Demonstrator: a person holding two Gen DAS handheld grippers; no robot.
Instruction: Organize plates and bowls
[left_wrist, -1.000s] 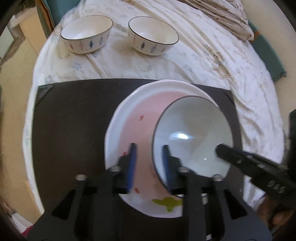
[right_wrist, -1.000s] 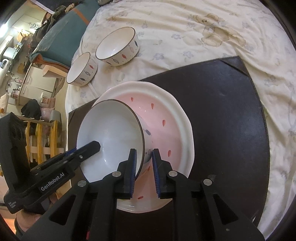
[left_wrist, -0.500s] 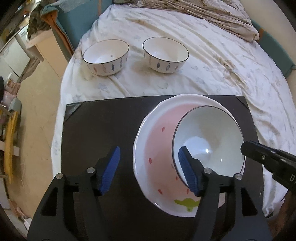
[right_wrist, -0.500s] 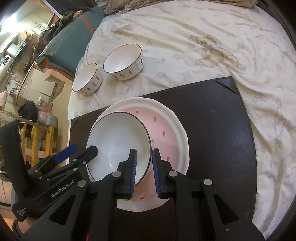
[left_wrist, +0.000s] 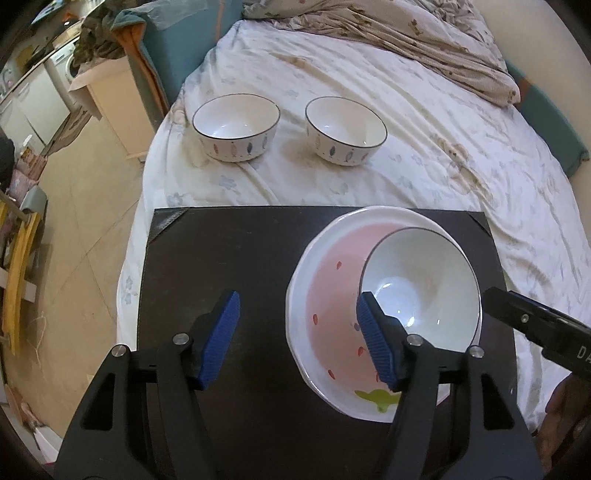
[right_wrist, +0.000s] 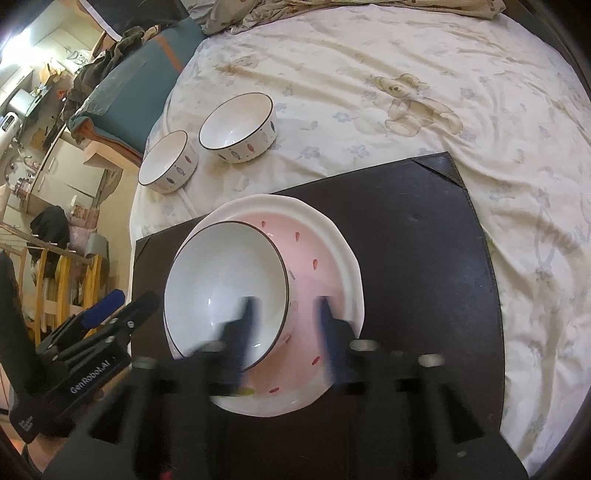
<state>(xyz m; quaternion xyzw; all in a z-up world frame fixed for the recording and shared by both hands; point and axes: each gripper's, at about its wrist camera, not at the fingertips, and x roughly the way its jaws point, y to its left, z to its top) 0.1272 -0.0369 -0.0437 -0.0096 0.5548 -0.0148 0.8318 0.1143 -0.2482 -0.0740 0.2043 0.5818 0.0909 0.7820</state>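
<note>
A white bowl (left_wrist: 421, 288) (right_wrist: 225, 288) sits in a pink plate (left_wrist: 328, 295) (right_wrist: 317, 266) with a white rim, on a black mat (left_wrist: 236, 251) (right_wrist: 417, 236). Two more white bowls stand on the bed beyond the mat, one to the left (left_wrist: 236, 127) (right_wrist: 168, 160) and one to the right (left_wrist: 345, 129) (right_wrist: 238, 125). My left gripper (left_wrist: 295, 339) is open and empty above the mat, at the plate's left edge. My right gripper (right_wrist: 286, 325), motion-blurred, is open around the bowl's near rim and holds nothing.
The mat lies on a bed with a cream floral sheet (left_wrist: 424, 122). A rumpled blanket (left_wrist: 424, 37) lies at the back. A teal cushion (right_wrist: 136, 88) and a cabinet (left_wrist: 114, 107) stand by the bed's left edge, with floor (left_wrist: 74, 206) below.
My left gripper let go of the bowl, opened wide and drew back. My right gripper, shut on the bowl's rim before, has now opened. The bowl now rests in the plate.
</note>
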